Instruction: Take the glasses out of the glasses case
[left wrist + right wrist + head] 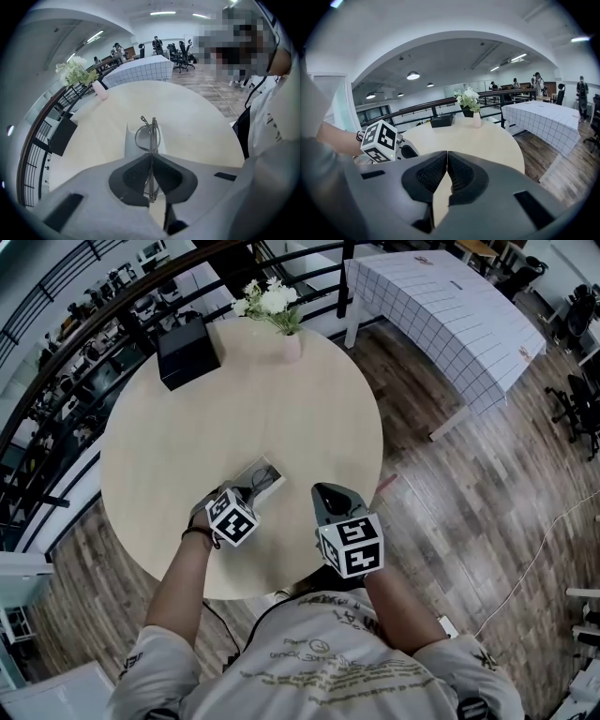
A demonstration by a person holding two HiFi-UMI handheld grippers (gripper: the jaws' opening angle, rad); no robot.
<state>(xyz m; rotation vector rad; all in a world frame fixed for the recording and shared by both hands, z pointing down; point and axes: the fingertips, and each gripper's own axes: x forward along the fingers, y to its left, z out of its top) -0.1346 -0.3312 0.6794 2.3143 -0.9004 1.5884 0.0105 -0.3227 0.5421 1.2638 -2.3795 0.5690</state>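
Head view: left gripper (246, 491) over an open white glasses case (265, 476) near the front edge of the round pale wooden table (281, 409), right gripper (328, 495) just beside. Left gripper view alone shows jaws clamped on thin wire-framed glasses (146, 136) above the case. Right gripper view: jaws together, empty.
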